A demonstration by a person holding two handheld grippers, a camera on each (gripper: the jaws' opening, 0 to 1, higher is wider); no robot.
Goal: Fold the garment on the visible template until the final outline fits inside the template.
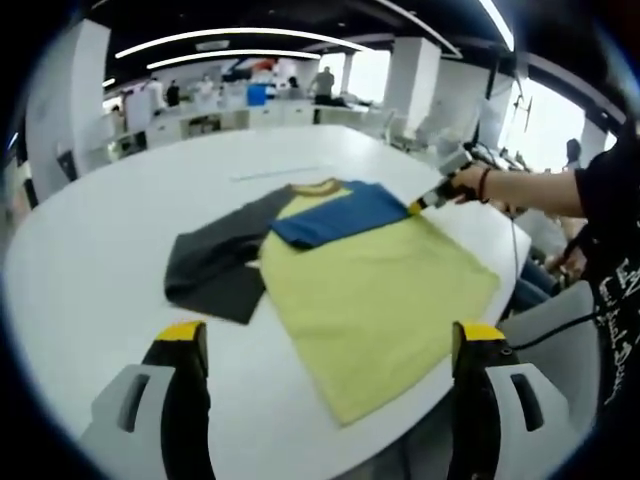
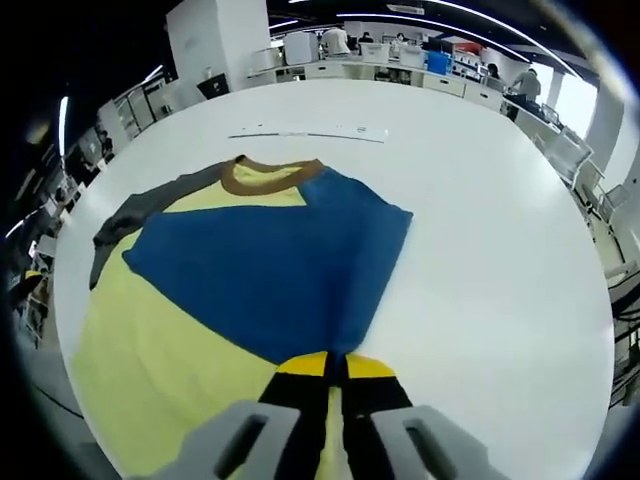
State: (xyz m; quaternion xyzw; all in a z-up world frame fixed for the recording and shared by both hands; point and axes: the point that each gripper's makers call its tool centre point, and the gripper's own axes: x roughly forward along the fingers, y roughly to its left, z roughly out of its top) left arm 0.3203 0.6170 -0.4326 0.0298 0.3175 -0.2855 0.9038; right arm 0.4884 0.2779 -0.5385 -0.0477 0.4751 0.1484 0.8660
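**Blue sleeve pinched over the shirt**

The white table (image 1: 90, 260) carried the yellow shirt (image 1: 375, 290), grey sleeve (image 1: 215, 265) spread left. The right gripper (image 2: 335, 365) pinched the blue sleeve (image 2: 270, 270); the left gripper (image 1: 330, 335) hovered near, jaws spread.

left gripper (image 1: 330, 345): fingers apart | shirt (image 1: 340, 265) on table (image 1: 100, 250) | right gripper (image 1: 420, 203) at sleeve

garment (image 2: 270, 270): soft matt cloth | table (image 2: 480, 200): smooth white, slight sheen
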